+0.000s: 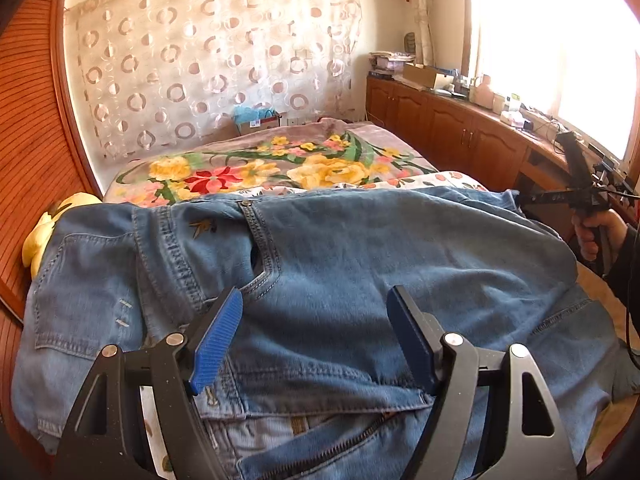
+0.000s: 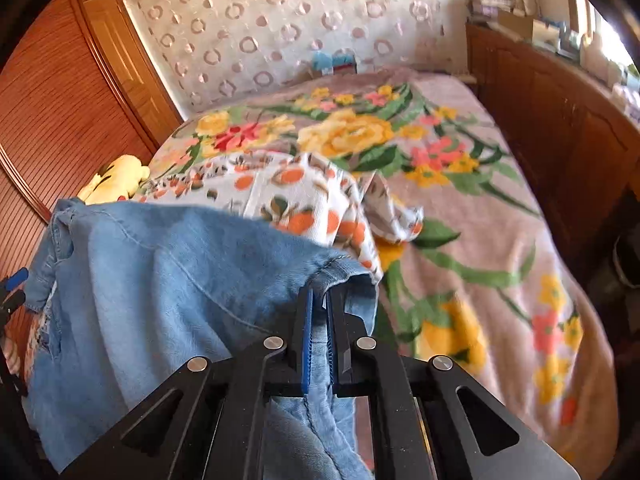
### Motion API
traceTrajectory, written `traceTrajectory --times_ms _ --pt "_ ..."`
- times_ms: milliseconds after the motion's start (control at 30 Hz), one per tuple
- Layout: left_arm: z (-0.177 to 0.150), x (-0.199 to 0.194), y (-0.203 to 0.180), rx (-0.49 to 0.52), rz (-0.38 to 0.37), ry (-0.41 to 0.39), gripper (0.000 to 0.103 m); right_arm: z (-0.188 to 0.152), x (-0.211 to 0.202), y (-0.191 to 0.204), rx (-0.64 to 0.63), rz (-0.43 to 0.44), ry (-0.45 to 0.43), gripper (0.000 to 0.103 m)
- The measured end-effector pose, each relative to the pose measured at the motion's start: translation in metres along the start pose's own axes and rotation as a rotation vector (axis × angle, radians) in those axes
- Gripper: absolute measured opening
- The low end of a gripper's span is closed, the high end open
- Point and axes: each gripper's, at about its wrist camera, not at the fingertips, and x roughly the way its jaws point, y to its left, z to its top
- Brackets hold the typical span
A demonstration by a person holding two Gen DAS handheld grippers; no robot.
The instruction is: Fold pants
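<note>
Blue denim pants (image 1: 340, 256) lie spread across the near end of the bed, waistband and open zipper at the bottom of the left wrist view. My left gripper (image 1: 316, 312) is open just above the seat of the pants, blue pads apart, holding nothing. My right gripper (image 2: 320, 300) is shut on a hem edge of the pants (image 2: 160, 272) and lifts that fold above the bed. The right gripper also shows at the far right of the left wrist view (image 1: 576, 196), held in a hand.
The bed carries a floral blanket (image 2: 460, 184) and an orange-print cloth (image 2: 304, 196) beyond the pants. A yellow plush toy (image 2: 116, 178) lies by the wooden wardrobe (image 1: 36, 128) on the left. Wooden cabinets (image 1: 452, 124) with clutter run along the right under a bright window.
</note>
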Motion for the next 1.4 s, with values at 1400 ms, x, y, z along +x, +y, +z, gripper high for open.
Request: traceTrajectory --times_ms 1400 --pt "-0.055 -0.044 0.024 -0.069 0.030 0.016 0.075 -0.088 -0.067 0.072 -0.088 -0.153 -0.093 0.033"
